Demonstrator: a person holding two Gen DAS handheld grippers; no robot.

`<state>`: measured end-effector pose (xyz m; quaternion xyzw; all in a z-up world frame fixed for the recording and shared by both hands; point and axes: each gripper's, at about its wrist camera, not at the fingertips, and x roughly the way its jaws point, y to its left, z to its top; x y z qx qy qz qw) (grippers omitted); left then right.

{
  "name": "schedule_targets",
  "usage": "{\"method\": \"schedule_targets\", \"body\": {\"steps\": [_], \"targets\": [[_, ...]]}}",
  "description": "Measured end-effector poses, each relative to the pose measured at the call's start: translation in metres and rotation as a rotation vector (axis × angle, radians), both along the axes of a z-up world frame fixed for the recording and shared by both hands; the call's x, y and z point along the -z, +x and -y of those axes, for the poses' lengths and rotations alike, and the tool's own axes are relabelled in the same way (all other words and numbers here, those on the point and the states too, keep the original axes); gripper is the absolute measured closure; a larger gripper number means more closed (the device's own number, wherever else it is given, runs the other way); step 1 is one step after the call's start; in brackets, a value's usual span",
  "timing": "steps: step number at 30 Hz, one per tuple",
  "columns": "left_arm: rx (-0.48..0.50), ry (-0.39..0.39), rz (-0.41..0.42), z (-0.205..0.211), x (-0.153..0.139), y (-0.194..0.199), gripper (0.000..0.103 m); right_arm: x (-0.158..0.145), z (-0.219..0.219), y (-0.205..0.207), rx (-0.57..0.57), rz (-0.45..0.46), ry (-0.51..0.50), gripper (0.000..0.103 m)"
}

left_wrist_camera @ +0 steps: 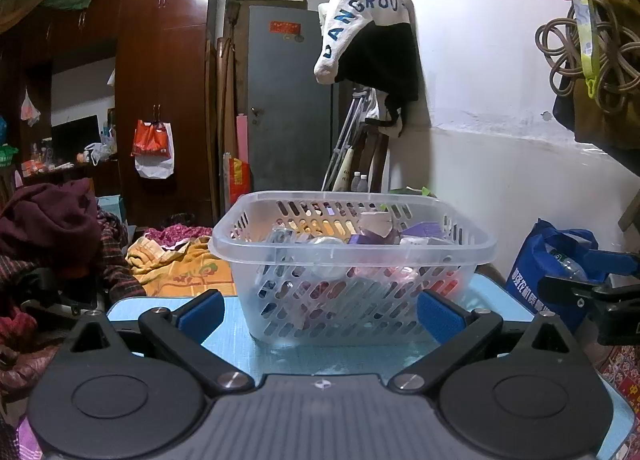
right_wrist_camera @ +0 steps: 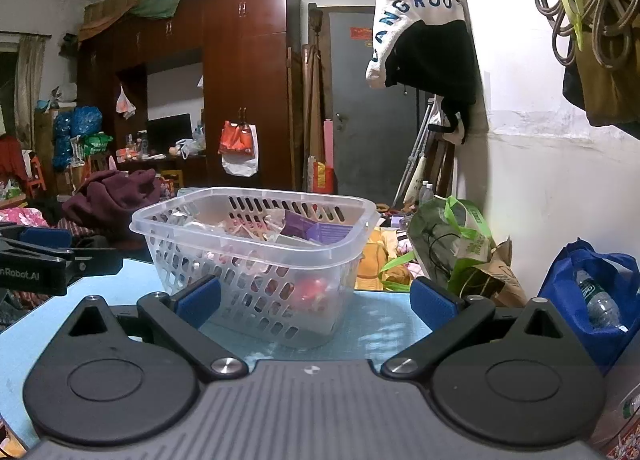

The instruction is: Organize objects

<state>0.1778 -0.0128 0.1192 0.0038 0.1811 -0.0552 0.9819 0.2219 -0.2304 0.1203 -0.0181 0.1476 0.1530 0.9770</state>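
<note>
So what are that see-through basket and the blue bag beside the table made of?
The clear slotted basket looks like thin moulded plastic, glossy and translucent: its contents show through the walls. The blue shopping bag with white print seems to be matte non-woven fabric, since it slumps and creases softly, though the weave is too small to confirm.

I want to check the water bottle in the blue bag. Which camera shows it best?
The right wrist view: the bottle stands in the open blue bag, its label and clear body plain. In the left wrist view the bottle is only a glimpse, partly hidden behind the right gripper.
</note>
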Motion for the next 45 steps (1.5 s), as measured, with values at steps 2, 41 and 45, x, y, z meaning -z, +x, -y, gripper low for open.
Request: {"method": "schedule_targets", "body": {"steps": [2,41,45], "targets": [[-0.001,-0.001,-0.001,0.0002,0.0002,-0.0003,0.000,0.0001,-0.0007,-0.0006,-0.001,0.002,-0.003,0.000],[0.008,-0.034,-0.032,0.0000,0.0096,0.0031,0.000,-0.0023,-0.0048,-0.0017,-0.013,0.007,0.002,0.000],[0.007,-0.032,-0.032,0.0000,0.0096,0.0030,0.000,-0.0019,-0.0052,-0.0018,-0.016,0.004,-0.001,0.000]]}}
